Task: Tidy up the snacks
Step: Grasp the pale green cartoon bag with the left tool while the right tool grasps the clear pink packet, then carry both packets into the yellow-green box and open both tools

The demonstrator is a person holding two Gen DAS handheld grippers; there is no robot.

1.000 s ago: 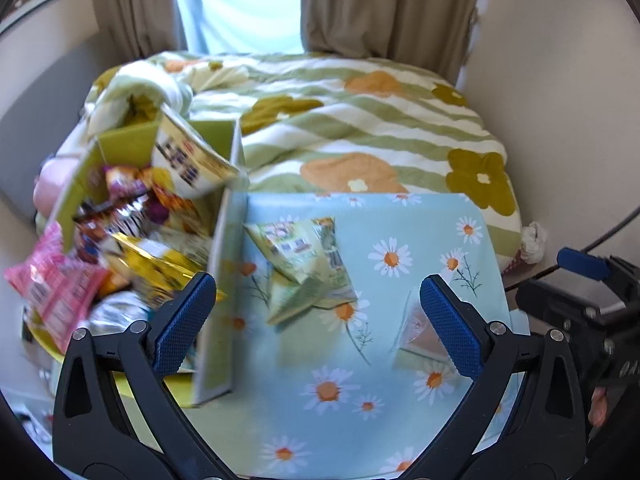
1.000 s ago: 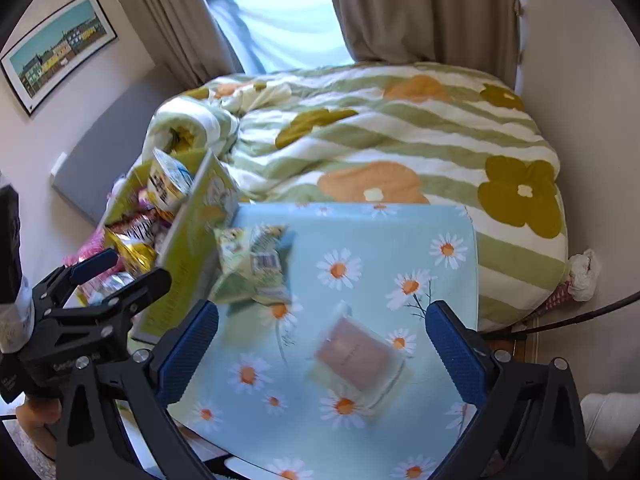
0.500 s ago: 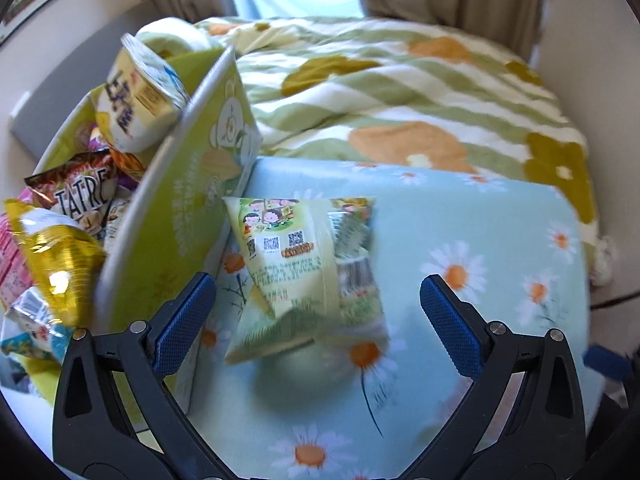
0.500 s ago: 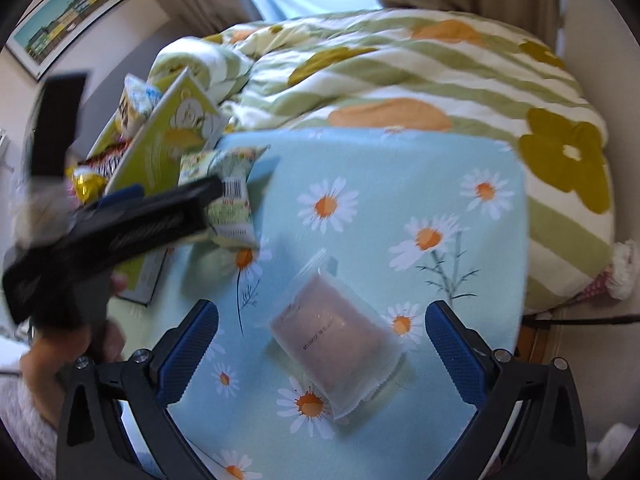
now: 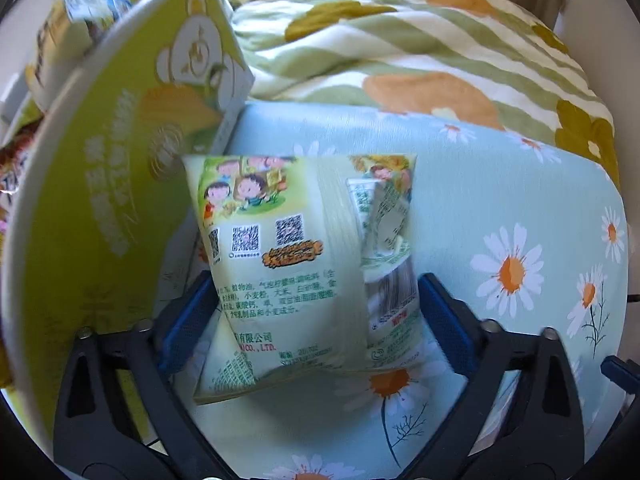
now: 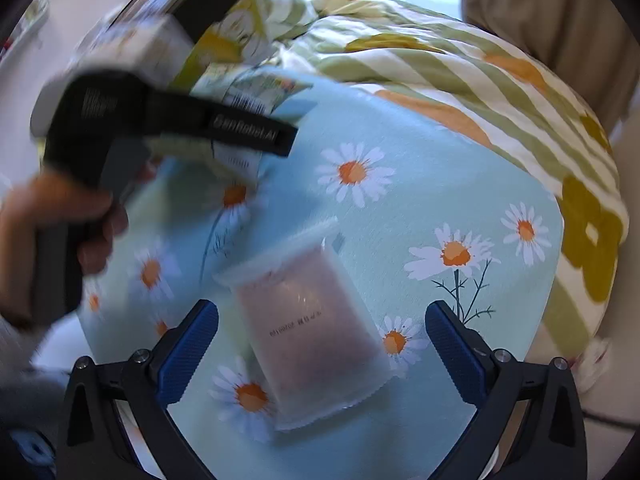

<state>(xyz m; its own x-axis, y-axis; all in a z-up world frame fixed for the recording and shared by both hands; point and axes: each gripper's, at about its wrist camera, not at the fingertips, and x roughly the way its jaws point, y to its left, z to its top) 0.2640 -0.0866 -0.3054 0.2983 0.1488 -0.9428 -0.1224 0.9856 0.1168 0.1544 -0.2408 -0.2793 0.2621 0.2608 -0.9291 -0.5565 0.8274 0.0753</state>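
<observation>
Tongs: left (image 5: 318,312) straddles green snack bag (image 5: 296,264) on desk (image 5: 500,200) beside box (image 5: 120,160), pads at its sides, grip unclear. Right tongs (image 6: 322,344) open over clear pouch (image 6: 308,332). Step: grasping. Next: close, lift into box.

A home bedroom: a bed with a green-striped, flower-print duvet (image 5: 420,40) fills the room, beige curtains (image 6: 552,4) hang behind it, and a daisy-print tablecloth (image 6: 420,184) lies at its foot.

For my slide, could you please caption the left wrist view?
Left tool straddling a green snack packet on the daisy-print cloth, beside a green box.
</observation>
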